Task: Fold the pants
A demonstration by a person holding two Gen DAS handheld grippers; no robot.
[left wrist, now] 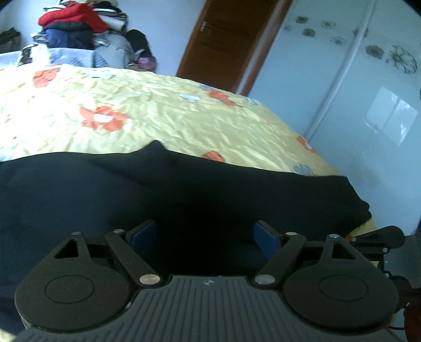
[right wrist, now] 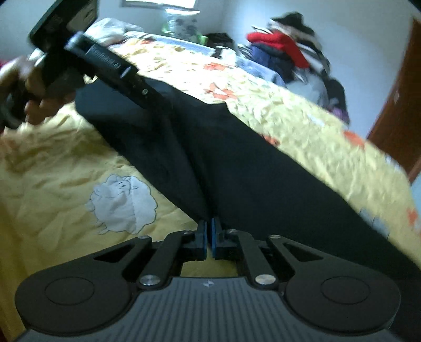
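Observation:
Black pants lie spread across a yellow flowered bedspread. My left gripper hovers just above them, open, its blue pads wide apart with only dark cloth below. In the right wrist view the pants run diagonally from the far left to the near right. My right gripper is shut at their near edge, where a point of the fabric runs into its fingertips. A hand holds the left gripper over the pants' far end.
The bedspread covers the whole bed, and its right edge drops off near a white wardrobe. A pile of clothes sits beyond the far side. A brown door stands behind. A sheep print lies left of the right gripper.

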